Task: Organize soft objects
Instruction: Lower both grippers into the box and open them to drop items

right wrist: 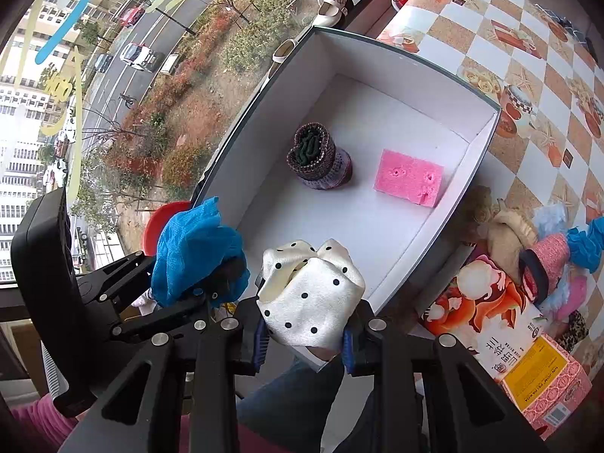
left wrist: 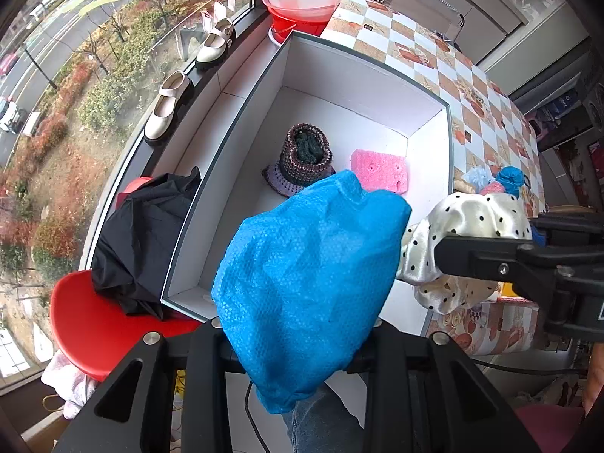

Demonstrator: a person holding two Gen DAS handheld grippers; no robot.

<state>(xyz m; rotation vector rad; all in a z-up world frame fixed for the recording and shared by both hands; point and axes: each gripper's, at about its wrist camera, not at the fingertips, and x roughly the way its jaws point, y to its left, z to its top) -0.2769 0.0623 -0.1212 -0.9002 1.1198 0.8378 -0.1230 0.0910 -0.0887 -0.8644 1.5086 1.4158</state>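
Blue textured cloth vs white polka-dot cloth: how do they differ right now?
Colour: the blue cloth is plain and dimpled; the polka-dot cloth is glossy cream with black dots. Holder: blue cloth in the left claw, polka-dot cloth in the right claw. Both are pinched, bunched up, at the near end of the white box.

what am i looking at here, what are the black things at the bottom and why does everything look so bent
The black things are two hand-held grasping tools; a person carries one in each hand. Each has a wide-angle camera looking along its fingers, which bends the view.

One picture is from the left tool, shut on a blue crinkly cloth. The other is from the right tool, shut on a white polka-dot fabric piece.

Both hang over the near edge of an open white box on a checked tablecloth. Inside lie a knitted item and a pink sponge. More soft things are piled on the table beside the box.
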